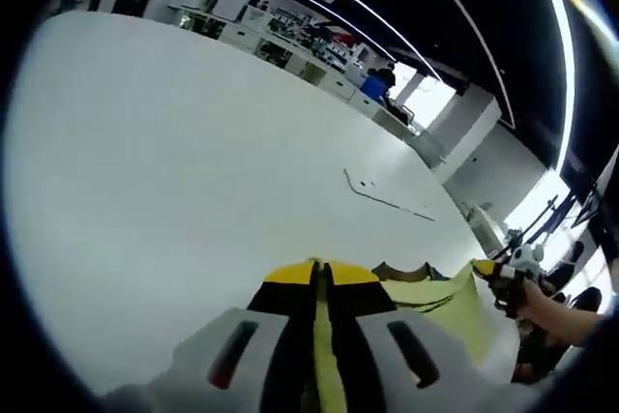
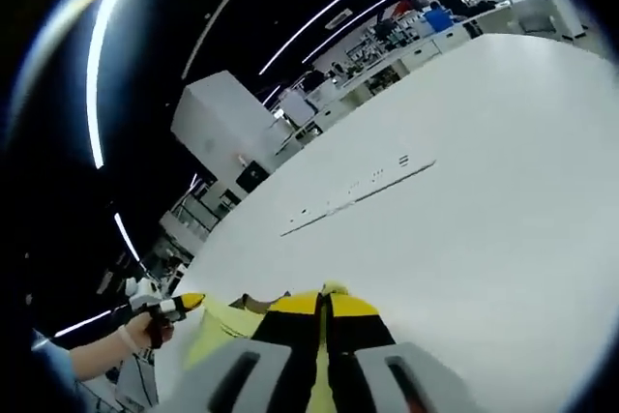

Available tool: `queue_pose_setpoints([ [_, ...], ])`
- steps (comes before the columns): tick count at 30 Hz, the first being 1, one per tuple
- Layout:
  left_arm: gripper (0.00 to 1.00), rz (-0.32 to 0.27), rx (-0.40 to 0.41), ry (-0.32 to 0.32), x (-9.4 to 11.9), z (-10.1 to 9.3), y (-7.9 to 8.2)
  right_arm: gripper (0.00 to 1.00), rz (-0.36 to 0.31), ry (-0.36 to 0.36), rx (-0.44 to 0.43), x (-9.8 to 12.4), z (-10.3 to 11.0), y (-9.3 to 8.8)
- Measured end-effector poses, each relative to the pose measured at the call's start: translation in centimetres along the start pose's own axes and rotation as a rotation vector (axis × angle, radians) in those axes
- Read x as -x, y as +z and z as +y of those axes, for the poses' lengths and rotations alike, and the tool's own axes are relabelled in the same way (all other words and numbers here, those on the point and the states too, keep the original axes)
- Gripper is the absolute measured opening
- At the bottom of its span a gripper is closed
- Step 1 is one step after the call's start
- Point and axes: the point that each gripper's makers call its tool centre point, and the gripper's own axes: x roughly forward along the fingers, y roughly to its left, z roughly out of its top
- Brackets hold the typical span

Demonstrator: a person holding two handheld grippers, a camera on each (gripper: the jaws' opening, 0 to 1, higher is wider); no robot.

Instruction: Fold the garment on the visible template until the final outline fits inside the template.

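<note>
A yellow garment (image 1: 440, 302) hangs stretched between both grippers above a white table (image 1: 174, 171). My left gripper (image 1: 319, 273) is shut on one edge of it, yellow cloth running down between the jaws. In the left gripper view the right gripper (image 1: 503, 276) comes in from the right, pinching the other corner, with a hand behind it. In the right gripper view my right gripper (image 2: 324, 299) is shut on the garment (image 2: 227, 326), and the left gripper (image 2: 169, 307) holds the far corner at lower left. A thin template line (image 1: 387, 200) (image 2: 358, 191) is marked on the table.
The white table (image 2: 484, 200) spreads wide in front of both grippers. Desks, shelves and a seated person in blue (image 1: 375, 84) line its far side. A large white column (image 2: 227, 123) stands beyond the table edge.
</note>
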Motion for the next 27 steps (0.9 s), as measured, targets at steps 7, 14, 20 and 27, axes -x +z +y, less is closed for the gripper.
queue_pose_setpoints([
  [7, 0.02, 0.003, -0.013, 0.014, -0.8, 1.3, 0.1, 0.00, 0.019, -0.039, -0.005, 0.1, -0.7, -0.8],
  [14, 0.11, -0.025, -0.059, 0.010, -0.9, 1.4, 1.1, 0.05, 0.012, -0.034, 0.064, -0.3, -0.4, -1.0],
  [20, 0.26, 0.002, -0.184, -0.019, -0.5, 0.6, 0.8, 0.29, 0.030, -0.037, 0.198, 0.0, -0.1, -1.3],
  [27, 0.38, 0.019, -0.249, -0.038, 0.2, -0.1, 0.4, 0.36, 0.055, -0.026, 0.220, 0.6, 0.7, -2.0],
])
